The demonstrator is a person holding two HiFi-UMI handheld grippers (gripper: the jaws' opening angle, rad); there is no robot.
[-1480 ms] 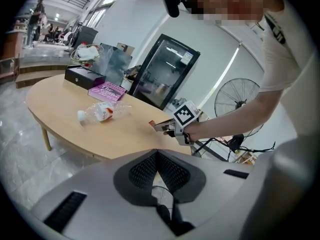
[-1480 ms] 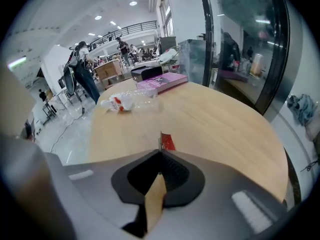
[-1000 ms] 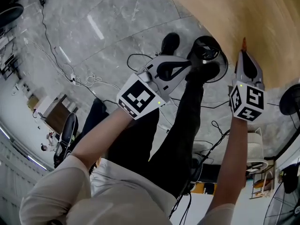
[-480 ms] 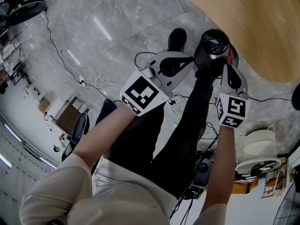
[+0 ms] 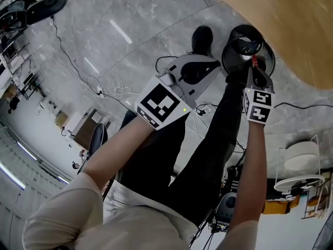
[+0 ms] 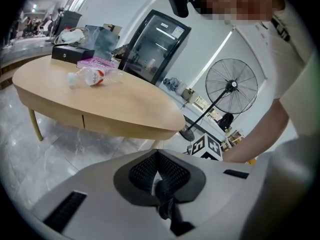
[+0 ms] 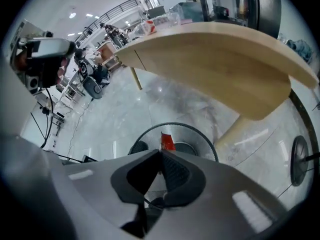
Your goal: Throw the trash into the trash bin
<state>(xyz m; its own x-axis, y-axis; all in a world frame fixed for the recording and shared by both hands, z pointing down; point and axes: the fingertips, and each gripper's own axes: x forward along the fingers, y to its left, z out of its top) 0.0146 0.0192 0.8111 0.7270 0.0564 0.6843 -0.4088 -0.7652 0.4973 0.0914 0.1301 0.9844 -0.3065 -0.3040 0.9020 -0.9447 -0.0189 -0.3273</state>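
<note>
A scrap of red trash (image 5: 254,61) sticks out of my right gripper (image 5: 254,66), which is shut on it. In the right gripper view the red trash (image 7: 167,140) hangs right above the round black trash bin (image 7: 197,130). The trash bin (image 5: 237,38) stands on the grey floor beside the wooden table (image 5: 296,25). My left gripper (image 5: 214,66) is to the left of the bin, over the person's legs. Seen in its own view, the left gripper (image 6: 157,152) is shut with nothing in it.
A clear plastic bottle (image 6: 95,76) and boxes lie on the oval table (image 6: 105,106). The person's black shoe (image 5: 202,38) stands left of the bin. Cables (image 5: 112,90) trail over the floor. A pedestal fan (image 6: 231,86) stands behind the table.
My right gripper has swung left and down from the table edge to above the bin, keeping the red trash. The left gripper has sunk a little.
</note>
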